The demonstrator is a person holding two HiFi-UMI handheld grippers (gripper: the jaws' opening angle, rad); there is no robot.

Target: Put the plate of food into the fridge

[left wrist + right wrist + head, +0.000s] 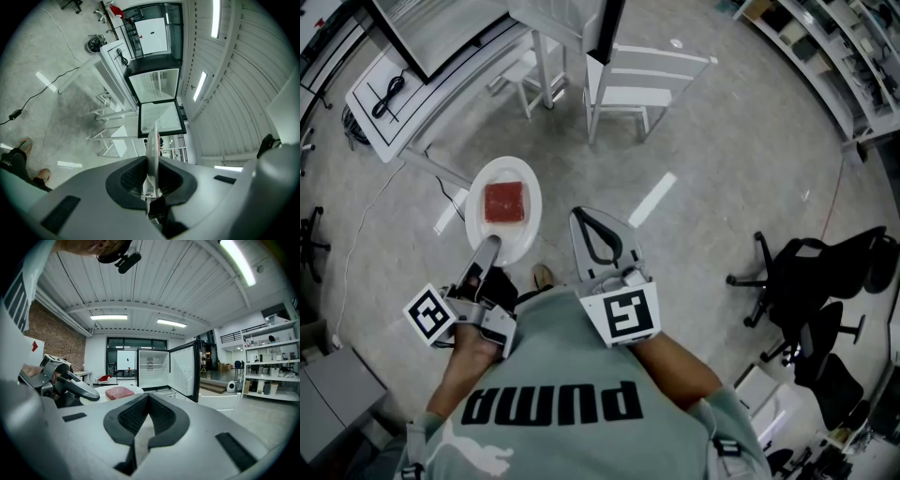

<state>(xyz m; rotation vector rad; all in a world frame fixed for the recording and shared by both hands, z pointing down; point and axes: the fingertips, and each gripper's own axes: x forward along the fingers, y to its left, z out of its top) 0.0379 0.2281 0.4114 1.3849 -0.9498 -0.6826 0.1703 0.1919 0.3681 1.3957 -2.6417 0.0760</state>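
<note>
Close against the person's chest, the left hand-held gripper (492, 244) pinches the near rim of the white plate (523, 234), holding it level so the red slab of food (504, 202) lies flat, out over the floor (722, 159). Beside it, the right hand-held gripper (583, 220) is pressed together on nothing, probably spare. Farther off, the fridge (151, 371) stands with its door (183, 369) open, ready for the plate.

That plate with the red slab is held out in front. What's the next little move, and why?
Probably carry the plate forward toward the fridge. The left gripper has its fingers clamped on the rim, the food sits level, and the fridge door stands open ahead, some way off. The right gripper is shut and empty.
</note>
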